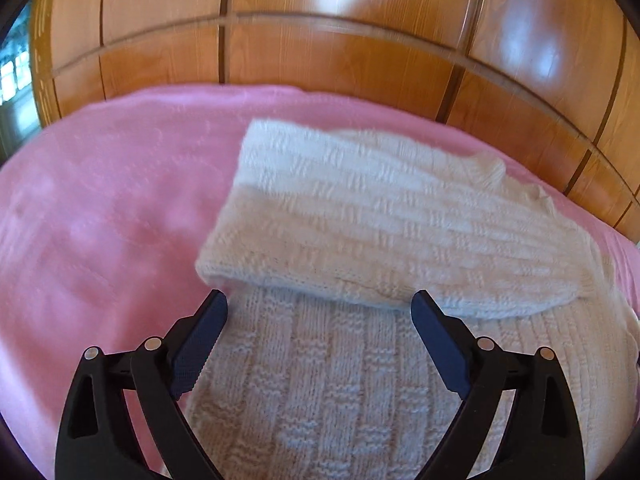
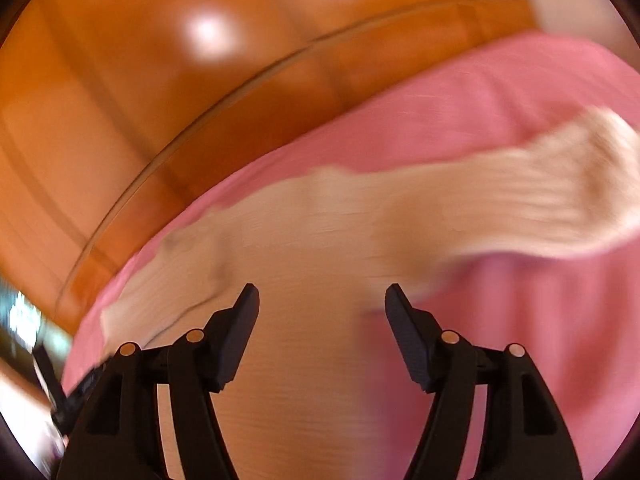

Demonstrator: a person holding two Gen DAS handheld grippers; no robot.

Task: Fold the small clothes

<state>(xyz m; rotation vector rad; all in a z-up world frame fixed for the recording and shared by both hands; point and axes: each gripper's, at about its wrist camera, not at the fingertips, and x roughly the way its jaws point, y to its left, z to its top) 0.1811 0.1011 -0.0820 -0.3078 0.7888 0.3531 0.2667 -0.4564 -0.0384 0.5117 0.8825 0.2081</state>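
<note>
Fingers [image 1: 202,344] of the left gripper [image 1: 320,304] stand wide apart with nothing pinched between them; fingers [image 2: 236,332] of the right gripper [image 2: 322,294] also stand apart and empty, though that view is heavily motion-blurred

Pink blanket [image 1: 100,220]: covers the bed, soft pile, gives no firm backing, so a downward pinch will likely sink in and may catch pink fabric along with the garment. Glossy wooden panel [image 1: 320,60] runs behind it

White knitted sweater [image 1: 380,220]: lies on the blanket, directly ahead of and beneath the left gripper. One portion is already folded over the body, its thick doubled edge [image 1: 320,288] crossing just past the fingertips. In the right wrist view the knit [image 2: 320,240] spreads under that gripper, with one blurred part [image 2: 560,200] trailing to the right; whether sleeve or hem, cannot tell

Handling judgement: light, limp, bulky chunky knit; stretches and sags if lifted from one point; rough texture should resist slipping in ridged fingers; not fragile, but loops could snag

Grasp judgement: take two separated points along one edge, one gripper each, pinching all layers at the doubled edge or corners, lift low, lay over
</note>
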